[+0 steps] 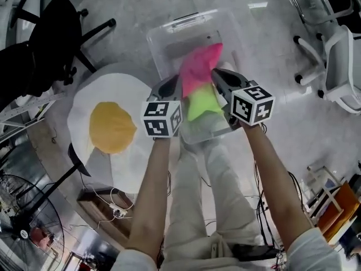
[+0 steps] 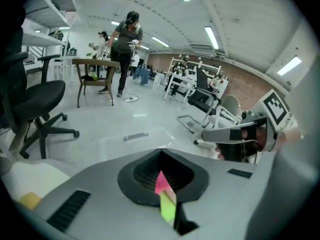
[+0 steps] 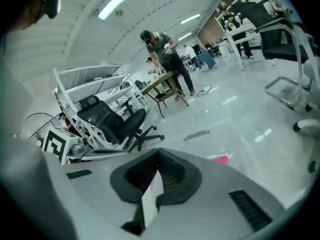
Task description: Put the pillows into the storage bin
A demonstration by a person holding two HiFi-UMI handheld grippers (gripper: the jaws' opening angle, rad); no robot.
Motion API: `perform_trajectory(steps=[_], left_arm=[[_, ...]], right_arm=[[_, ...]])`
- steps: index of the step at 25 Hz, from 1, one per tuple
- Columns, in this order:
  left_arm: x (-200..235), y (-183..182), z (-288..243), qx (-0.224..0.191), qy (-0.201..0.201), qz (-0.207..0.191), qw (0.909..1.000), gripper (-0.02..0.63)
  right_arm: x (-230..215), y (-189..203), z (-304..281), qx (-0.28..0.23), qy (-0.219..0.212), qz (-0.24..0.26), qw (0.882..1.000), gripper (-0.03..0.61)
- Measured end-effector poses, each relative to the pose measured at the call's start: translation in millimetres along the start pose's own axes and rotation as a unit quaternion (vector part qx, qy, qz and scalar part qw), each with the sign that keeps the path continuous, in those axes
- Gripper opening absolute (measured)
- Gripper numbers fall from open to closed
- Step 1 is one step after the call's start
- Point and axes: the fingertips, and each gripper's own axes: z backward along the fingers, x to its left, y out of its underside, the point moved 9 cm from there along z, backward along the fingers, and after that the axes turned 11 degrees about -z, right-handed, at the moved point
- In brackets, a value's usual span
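A pink and green pillow (image 1: 200, 75) hangs over the clear plastic storage bin (image 1: 169, 38), held between both grippers. My left gripper (image 1: 176, 89) is shut on its left edge; in the left gripper view a pinch of pink and green cloth (image 2: 167, 204) sits between the closed jaws of that gripper (image 2: 162, 184). My right gripper (image 1: 219, 79) is shut on the pillow's right edge; the right gripper view shows a pale strip of cloth (image 3: 150, 199) clamped in that gripper (image 3: 157, 176), with a pink corner (image 3: 219, 159) beyond. A fried-egg pillow (image 1: 113, 129) lies on the floor at left.
A black office chair (image 1: 53, 33) stands at the far left, a white chair (image 1: 338, 66) at the right. A floor fan (image 1: 22, 219) and a power strip (image 1: 115, 210) with cables sit near the person's legs. A person stands by a distant table (image 2: 125, 34).
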Motion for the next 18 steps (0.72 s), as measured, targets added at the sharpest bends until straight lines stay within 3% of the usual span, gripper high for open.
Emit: perform_trajectory(steps=[6,13,18], left_arm=[[-10,-60,83,-0.049,0.011,-0.017,0.9986,0.014],[-22,-121,205,-0.089,0.001,-0.017,0.9959,0.014],[-31,-171,292,-0.139,-0.017,-0.032,0.9896,0.014]], right_arm=[[84,-46,56,-0.072,0.004,0.049,0.996,0.012],[188,-89,136,-0.121,0.045,0.129,0.983,0.012],[261,-112,191,-0.139,0.058,0.178,0.972,0.012]])
